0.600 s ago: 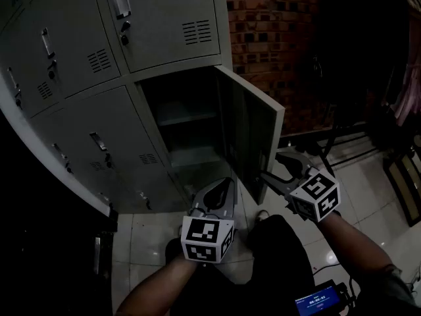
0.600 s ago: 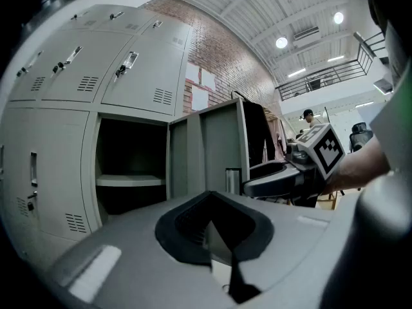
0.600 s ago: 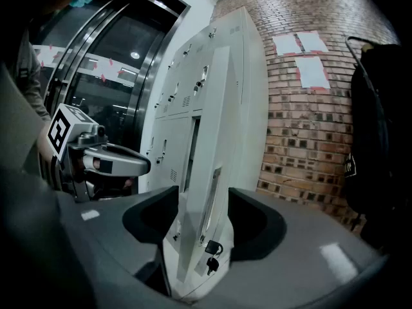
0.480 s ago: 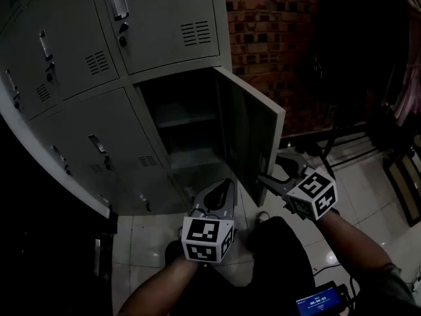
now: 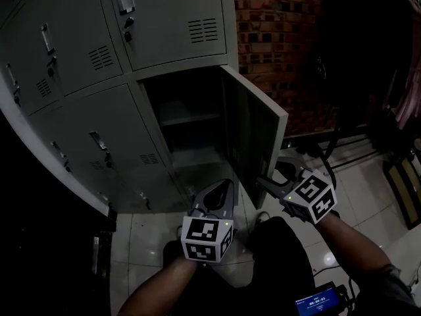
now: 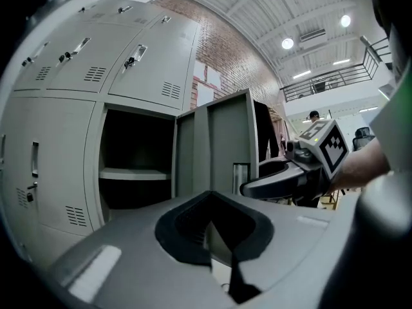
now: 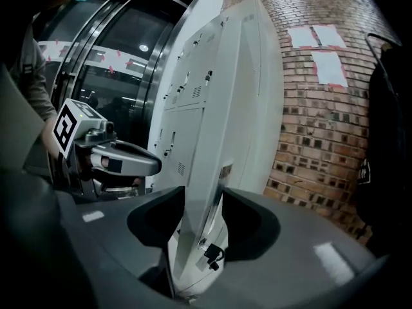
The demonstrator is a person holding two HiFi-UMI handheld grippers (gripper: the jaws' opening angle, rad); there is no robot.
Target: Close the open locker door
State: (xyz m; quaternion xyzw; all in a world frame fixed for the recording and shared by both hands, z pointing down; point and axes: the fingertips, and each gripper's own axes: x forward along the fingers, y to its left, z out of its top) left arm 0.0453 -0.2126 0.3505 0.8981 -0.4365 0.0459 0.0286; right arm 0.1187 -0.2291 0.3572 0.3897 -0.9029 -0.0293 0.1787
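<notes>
The grey locker bank (image 5: 79, 110) has one compartment (image 5: 187, 137) standing open, with a shelf inside. Its door (image 5: 260, 133) is swung out to the right. My right gripper (image 5: 262, 180) is at the door's lower free edge. In the right gripper view the door's edge (image 7: 212, 166) passes between the jaws of that gripper (image 7: 203, 201), which stand open with a gap on each side. A small latch (image 7: 212, 256) hangs low on the door. My left gripper (image 5: 222, 186) is low in front of the compartment, shut and empty (image 6: 209, 198), with the open door (image 6: 215, 140) ahead of it.
A brick wall (image 5: 283, 38) stands right of the lockers, just behind the open door. Closed locker doors (image 5: 171, 18) lie above and to the left. Pale tiled floor (image 5: 368, 196) with dark cables and furniture lies at the right. A small lit screen (image 5: 318, 301) shows at the bottom edge.
My right gripper has slid slightly left and lower along the door's free edge. The door's angle looks the same, and the left gripper has stayed put.
</notes>
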